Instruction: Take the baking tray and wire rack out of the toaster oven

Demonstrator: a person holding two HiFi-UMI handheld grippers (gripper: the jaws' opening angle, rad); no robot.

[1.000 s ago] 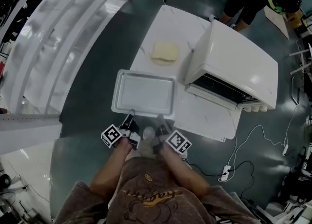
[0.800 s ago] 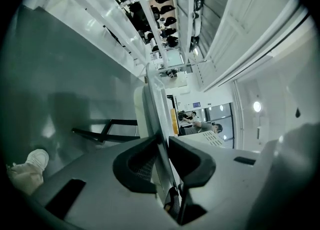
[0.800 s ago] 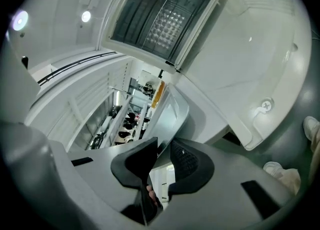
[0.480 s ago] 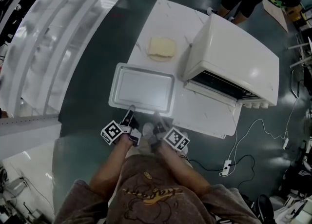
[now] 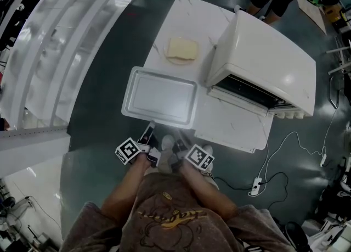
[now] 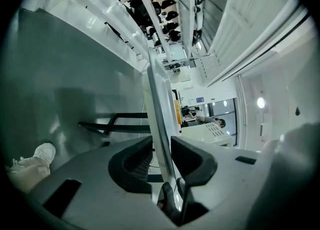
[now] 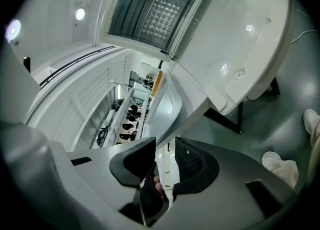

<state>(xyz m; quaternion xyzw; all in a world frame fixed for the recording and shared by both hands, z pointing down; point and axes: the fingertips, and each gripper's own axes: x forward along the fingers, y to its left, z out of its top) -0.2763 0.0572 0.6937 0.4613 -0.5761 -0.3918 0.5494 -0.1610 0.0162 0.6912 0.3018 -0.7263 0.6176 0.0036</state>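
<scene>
- Both pairs of jaws have just been spreading around the near rim of the baking tray (image 5: 159, 96). The tray itself lies where it lay a second ago.
- At the far left of the head view, a glossy white curved structure (image 5: 66, 42) runs along the dark green floor (image 5: 93, 119).
- The left gripper (image 5: 149, 129) points at the left end of the tray's near rim. In the left gripper view the rim runs edge-on between its two dark pads. The jaws stand partly apart, loosely round the metal rather than clamped on it.
- The tray sits flat and empty on the left part of the white table (image 5: 192, 23), outside the oven. Its left side seems to reach past the table's edge.
- Beyond the tray, a pale yellow flat thing (image 5: 181, 50) lies on the table, apart from the tray.
- The right gripper (image 5: 177, 134) meets the same near rim, just to the right of the left one. Its own view shows the rim between its jaws with a gap beside one pad, so it too is loosened.
- The white toaster oven (image 5: 269, 53) stands just beside the tray's right side, with its dark opening facing the person.
- A cable (image 5: 285, 147) trails over the floor to a power strip (image 5: 255, 186).
</scene>
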